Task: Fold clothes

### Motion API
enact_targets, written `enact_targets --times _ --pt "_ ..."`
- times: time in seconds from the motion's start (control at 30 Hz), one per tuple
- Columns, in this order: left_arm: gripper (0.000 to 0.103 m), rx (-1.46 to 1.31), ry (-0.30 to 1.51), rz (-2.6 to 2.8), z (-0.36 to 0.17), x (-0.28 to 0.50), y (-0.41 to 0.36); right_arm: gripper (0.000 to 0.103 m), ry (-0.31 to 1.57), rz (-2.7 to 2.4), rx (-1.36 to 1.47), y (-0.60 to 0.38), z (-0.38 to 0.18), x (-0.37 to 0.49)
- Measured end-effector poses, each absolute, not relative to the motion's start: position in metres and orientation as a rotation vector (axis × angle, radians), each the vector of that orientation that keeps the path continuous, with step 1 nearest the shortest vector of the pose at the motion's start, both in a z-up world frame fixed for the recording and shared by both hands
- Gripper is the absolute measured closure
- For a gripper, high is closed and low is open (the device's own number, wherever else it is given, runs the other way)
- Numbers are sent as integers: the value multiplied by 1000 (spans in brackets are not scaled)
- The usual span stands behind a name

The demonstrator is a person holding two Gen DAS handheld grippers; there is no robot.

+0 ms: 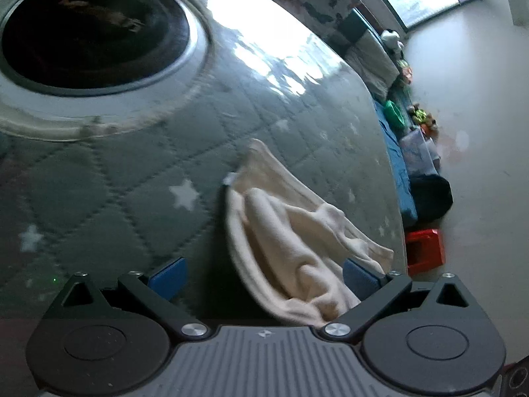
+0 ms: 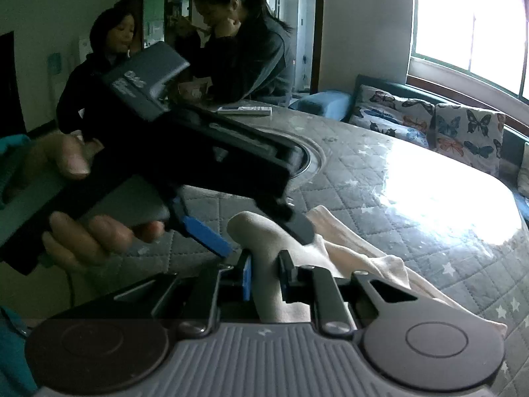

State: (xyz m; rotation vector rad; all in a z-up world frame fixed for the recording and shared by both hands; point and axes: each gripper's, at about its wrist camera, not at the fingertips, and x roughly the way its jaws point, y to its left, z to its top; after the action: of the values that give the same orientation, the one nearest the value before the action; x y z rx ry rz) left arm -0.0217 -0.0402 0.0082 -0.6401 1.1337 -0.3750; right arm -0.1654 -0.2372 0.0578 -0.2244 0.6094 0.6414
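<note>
A cream cloth [image 1: 291,231] lies crumpled on the grey quilted table cover [image 1: 99,182] with white stars. My left gripper [image 1: 264,278] stands open low over the cloth's near end, one blue pad on each side of the folds. In the right wrist view my right gripper [image 2: 266,274] is shut on a raised fold of the cream cloth [image 2: 350,248]. The left gripper [image 2: 264,243], held by a hand [image 2: 99,235], reaches in from the left just ahead of it, fingers spread over the same fold.
A round dark recess [image 1: 96,33] is sunk in the table beyond the cloth. Two persons [image 2: 244,43] lean at the table's far side near a remote control [image 2: 244,110]. Butterfly cushions [image 2: 463,129] line a sofa at right. A red box [image 1: 425,251] sits on the floor.
</note>
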Motion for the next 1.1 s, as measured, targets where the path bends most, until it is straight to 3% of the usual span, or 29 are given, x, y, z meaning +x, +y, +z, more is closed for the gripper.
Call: enact_targets --times 0.03,0.07,0.13,0.23,0.27,0.43,0.53,0.87,0.9,0.97,1.1 --pt "21 -646 1138 -387 8 -20 -43 88 610 646 -222 -238 57 -166" --pt "27 -655 1149 -398 6 -19 -45 88 611 651 -220 -238 57 -167" --pt "58 -666 1163 -413 2 -17 -48 88 613 662 -217 -240 55 -169" --pt "78 -650 1168 -417 -2 -17 -51 83 613 663 -204 -242 51 -170" --pt "80 -641 1165 -415 -2 -18 -50 79 616 664 -189 -245 51 -171" --pt "82 -573 1137 -408 1 -20 -52 68 621 537 -93 -285 55 -173" --pt "82 -517 1114 -406 5 -21 -55 52 633 382 -44 -324 52 -170" --pt "82 -427 1092 -415 9 -22 -60 52 741 98 244 -422 4 -151" --pt "82 -412 1088 -414 9 -22 -62 53 733 104 256 -422 3 -150" --pt "82 -381 1080 -410 12 -23 -65 76 725 122 270 -416 2 -147" --pt "82 -323 1046 -415 22 -22 -74 91 690 133 234 -409 9 -151"
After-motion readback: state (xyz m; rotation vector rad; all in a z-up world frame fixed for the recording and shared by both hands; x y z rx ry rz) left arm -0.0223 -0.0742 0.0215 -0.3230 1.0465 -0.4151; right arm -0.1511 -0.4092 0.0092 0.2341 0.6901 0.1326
